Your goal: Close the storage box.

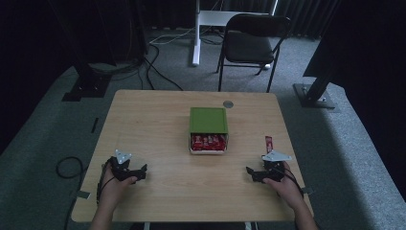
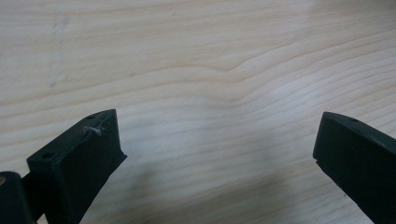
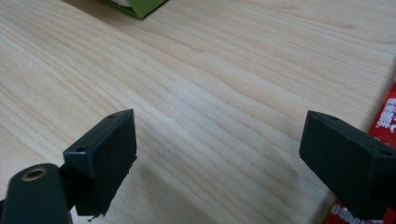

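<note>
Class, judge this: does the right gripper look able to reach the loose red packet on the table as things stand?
Probably yes: the right gripper is open, and the red packet lies just beyond it with nothing between.

Pale grained wood table [image 1: 158,124], matt black plastic hand-held gripper [image 2: 217,140], glossy red wrapper [image 3: 385,116]

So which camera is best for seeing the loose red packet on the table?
The high view: the red packet shows whole there, lying just beyond the right gripper. The right gripper view catches just a red strip at its right edge, partly behind a jaw. The left gripper view looks at bare table.
</note>
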The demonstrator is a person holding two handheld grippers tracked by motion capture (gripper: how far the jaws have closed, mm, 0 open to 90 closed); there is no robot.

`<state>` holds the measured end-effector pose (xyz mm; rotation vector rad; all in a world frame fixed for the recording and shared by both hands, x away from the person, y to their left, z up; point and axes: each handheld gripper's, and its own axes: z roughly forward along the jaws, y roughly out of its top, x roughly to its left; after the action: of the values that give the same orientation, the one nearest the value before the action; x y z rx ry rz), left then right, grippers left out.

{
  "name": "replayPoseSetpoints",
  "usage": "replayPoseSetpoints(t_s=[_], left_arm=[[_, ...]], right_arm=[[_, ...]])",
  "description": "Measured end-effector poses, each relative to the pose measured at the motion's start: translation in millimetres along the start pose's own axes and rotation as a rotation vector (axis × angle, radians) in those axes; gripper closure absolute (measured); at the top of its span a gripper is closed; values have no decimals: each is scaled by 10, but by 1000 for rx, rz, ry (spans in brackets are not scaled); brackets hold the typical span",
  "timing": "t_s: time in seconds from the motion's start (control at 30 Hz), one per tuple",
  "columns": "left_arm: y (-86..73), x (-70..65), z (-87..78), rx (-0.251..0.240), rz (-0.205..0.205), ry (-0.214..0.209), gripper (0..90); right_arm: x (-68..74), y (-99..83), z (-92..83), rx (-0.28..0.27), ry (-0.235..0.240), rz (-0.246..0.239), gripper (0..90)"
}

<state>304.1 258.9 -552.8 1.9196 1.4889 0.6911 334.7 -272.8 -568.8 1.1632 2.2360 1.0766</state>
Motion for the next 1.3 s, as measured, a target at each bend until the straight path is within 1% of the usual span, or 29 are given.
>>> replayPoseSetpoints(t_s=[0.1,0.23,0.33,0.4,0.5,0.57,0.67,0.73,0.77,0.8,0.9,1.0,1.23,1.3], left_arm=[[-36,47,-26,1,-5,17,17],[-81,108,-55,12,-22,45,17],[-114,143,-79,26,-31,63,17],[-136,164,-96,24,-47,75,17],[-171,199,-122,32,-62,94,17],[-200,215,-126,39,-80,90,17],[-244,246,-128,47,-106,101,17],[-268,260,-123,50,-116,99,18],[-278,264,-118,50,-128,95,18],[-288,270,-116,60,-128,97,18],[-294,283,-118,57,-138,108,17],[-299,283,-122,57,-141,111,17],[-304,273,-126,57,-183,150,17],[-302,271,-123,55,-188,155,17]], right_arm=[[5,-14,-5,25,-2,-18,109],[22,-18,9,61,-9,-42,109],[23,-19,8,60,-9,-43,109],[21,-20,7,62,-4,-43,109],[17,-22,8,67,17,-38,109],[7,-24,10,73,32,-31,109],[8,-24,9,74,33,-30,109],[7,-24,10,73,33,-29,109],[8,-24,10,74,33,-29,109],[7,-24,10,73,33,-29,109],[8,-24,10,74,33,-29,109],[8,-25,10,73,33,-29,109],[9,-25,10,72,32,-28,109],[9,-26,10,72,32,-28,109]])
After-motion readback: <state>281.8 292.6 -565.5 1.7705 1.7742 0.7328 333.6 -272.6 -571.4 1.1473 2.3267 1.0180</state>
